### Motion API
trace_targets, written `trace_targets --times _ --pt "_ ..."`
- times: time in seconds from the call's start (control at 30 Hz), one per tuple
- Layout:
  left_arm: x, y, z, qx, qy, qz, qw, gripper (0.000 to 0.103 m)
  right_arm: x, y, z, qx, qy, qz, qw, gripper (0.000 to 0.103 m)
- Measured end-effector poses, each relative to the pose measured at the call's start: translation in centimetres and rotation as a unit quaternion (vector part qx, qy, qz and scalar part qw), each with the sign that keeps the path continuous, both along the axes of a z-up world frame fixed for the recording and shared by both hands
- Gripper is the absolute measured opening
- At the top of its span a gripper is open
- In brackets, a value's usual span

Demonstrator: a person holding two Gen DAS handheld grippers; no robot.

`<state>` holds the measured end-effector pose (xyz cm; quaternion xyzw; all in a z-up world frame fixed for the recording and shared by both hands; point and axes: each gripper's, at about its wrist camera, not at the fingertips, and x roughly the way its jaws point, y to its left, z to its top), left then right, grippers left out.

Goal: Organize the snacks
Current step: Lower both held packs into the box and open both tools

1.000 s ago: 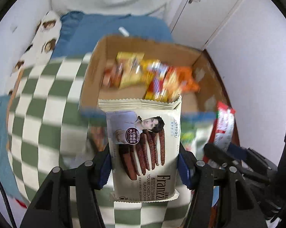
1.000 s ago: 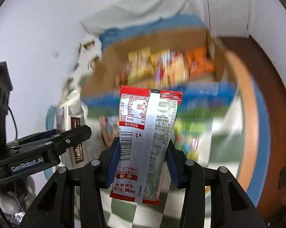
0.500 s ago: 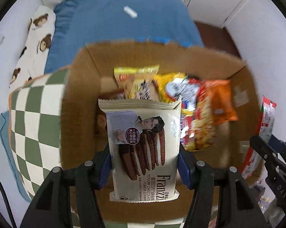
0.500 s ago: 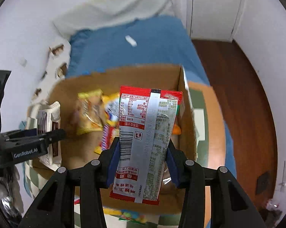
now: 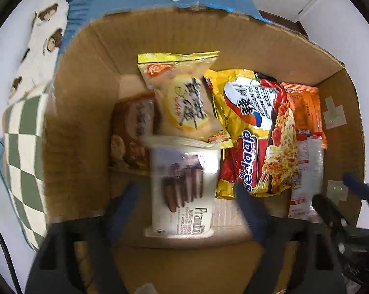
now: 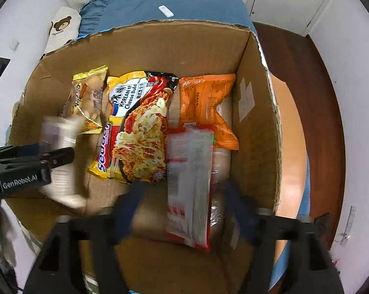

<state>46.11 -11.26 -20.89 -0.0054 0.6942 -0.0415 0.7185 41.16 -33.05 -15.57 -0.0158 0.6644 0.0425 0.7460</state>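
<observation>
Both grippers hang over an open cardboard box (image 5: 81, 122) that also shows in the right wrist view (image 6: 255, 127). My left gripper (image 5: 186, 203) is open, its fingers spread apart from the white chocolate-stick biscuit pack (image 5: 184, 191), which is blurred between them inside the box. My right gripper (image 6: 184, 205) is open too; the red and silver snack packet (image 6: 189, 186) is blurred between its spread fingers. In the box lie a yellow snack bag (image 5: 182, 95), a Sedaap noodle pack (image 5: 255, 132) and an orange packet (image 6: 206, 107).
The box stands on a green-checked cloth (image 5: 25, 152). A blue bed cover (image 6: 184, 2) with a small white object and a bear-print pillow (image 5: 39, 46) lie behind. A brown wooden floor (image 6: 314, 122) and white walls are to the right.
Both grippers moved forward over the box, then opened. The biscuit pack and the red packet, held tight before, are now loose and dropping into the box.
</observation>
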Motion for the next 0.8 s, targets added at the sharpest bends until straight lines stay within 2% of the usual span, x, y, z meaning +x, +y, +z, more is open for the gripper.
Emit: trace_targets --times 0.07,0.17,0.37,0.53,0.8 --pt "-0.2 0.0 0.4 0.009 -0.009 0.002 0.9999 0.097 -0.1 0.1 0.5 -0.002 -0.004 -0.006 1.000 0.091" --pt "-0.6 0.7 0.8 -0.001 -0.010 0.013 0.9999 0.097 -0.3 0.1 1.0 -0.006 -0.014 -0.011 1.000 0.094" --pt "-2.5 1.5 2.7 -0.014 -0.024 0.030 0.9992 0.097 -1.0 0.1 1.2 0.000 -0.013 -0.016 1.000 0.094" --pt "-4.5 1.8 5.1 -0.013 -0.066 0.033 0.9972 0.097 -2.0 0.5 2.3 0.017 -0.029 -0.015 0.999 0.094" --pt "-7.1 1.5 9.0 -0.003 -0.128 0.019 0.9916 0.097 -4.8 0.9 5.7 0.027 -0.076 -0.004 0.997 0.094"
